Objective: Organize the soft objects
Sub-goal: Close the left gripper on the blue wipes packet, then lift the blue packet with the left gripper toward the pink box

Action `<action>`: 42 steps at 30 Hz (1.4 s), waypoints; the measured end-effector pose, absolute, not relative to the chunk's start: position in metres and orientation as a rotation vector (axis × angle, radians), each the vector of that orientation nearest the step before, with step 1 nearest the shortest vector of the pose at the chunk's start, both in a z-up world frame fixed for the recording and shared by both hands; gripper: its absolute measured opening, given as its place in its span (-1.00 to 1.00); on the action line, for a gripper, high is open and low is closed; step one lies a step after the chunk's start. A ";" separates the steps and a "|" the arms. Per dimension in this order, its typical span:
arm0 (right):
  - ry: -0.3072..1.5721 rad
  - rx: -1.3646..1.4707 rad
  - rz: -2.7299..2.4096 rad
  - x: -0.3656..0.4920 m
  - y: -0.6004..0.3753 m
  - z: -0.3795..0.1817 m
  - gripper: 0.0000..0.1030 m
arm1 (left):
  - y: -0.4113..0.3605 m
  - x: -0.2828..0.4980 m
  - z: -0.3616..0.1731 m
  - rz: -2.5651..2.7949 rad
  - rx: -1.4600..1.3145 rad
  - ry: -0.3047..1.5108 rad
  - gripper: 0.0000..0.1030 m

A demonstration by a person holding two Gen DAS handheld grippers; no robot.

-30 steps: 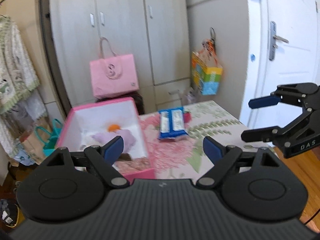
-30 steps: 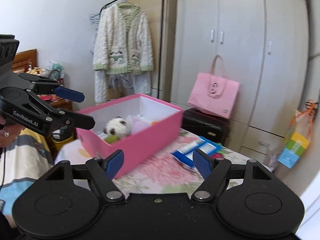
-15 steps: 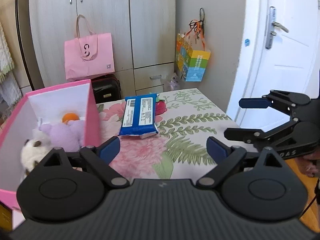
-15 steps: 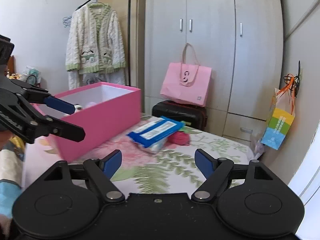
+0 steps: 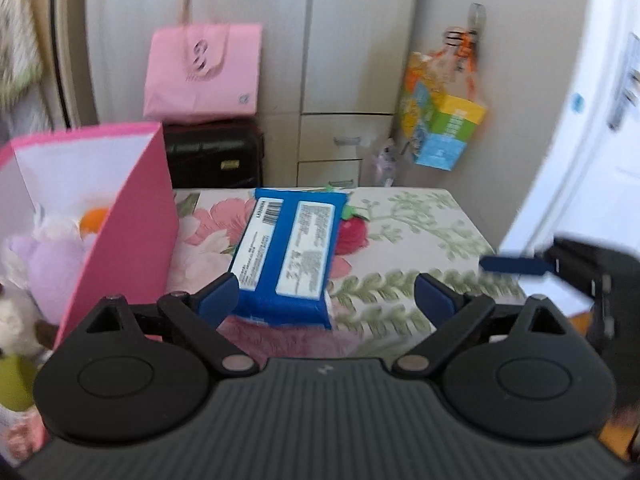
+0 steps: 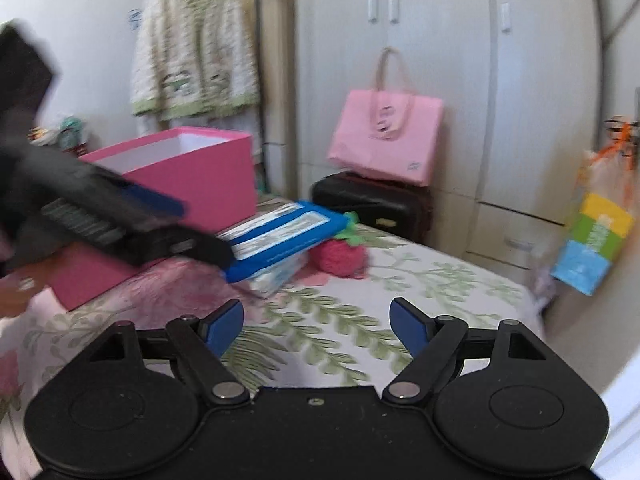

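In the pink box [image 5: 120, 216] we see plush toys stowed; the blue pack [image 5: 286, 252] and red strawberry [image 6: 340, 258] remain on the bench [image 6: 420, 280]. Both claws, left claw [image 5: 326, 296] and right claw [image 6: 316, 322], gape wide, empty.

A pink paper bag [image 5: 202, 72] with looped handles sits on a black suitcase [image 5: 214, 156], both against the pale wardrobe [image 6: 440, 60]. A cream cardigan with green trim [image 6: 192, 52] hangs on a rail to the wardrobe's left. A gift bag in yellow, green and blue blocks [image 5: 442, 126] hangs from a hook on the wall (its print is too blurred to read). A white door [image 5: 608, 100] stands at the right edge. The tabletop [image 6: 420, 280] wears a cloth printed with green fern sprigs and pink flowers.
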State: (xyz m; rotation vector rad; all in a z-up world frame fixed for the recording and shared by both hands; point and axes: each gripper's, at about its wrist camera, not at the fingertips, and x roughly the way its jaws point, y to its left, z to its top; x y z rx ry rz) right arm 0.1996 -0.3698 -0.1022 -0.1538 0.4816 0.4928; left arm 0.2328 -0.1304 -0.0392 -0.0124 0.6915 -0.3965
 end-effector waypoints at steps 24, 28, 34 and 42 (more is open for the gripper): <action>0.473 -0.355 0.566 0.250 -0.284 -0.130 0.70 | -0.118 0.293 -0.067 -0.349 -0.187 0.829 0.30; 0.482 -0.357 0.555 0.252 -0.283 -0.133 0.55 | -0.117 0.293 -0.072 -0.344 -0.199 0.848 0.28; 0.535 -0.293 0.561 0.262 -0.287 -0.136 0.28 | -0.118 0.289 -0.078 -0.355 -0.210 0.828 0.08; 0.560 -0.219 0.555 0.266 -0.296 -0.135 0.14 | -0.129 0.265 -0.071 -0.347 -0.102 0.734 -0.25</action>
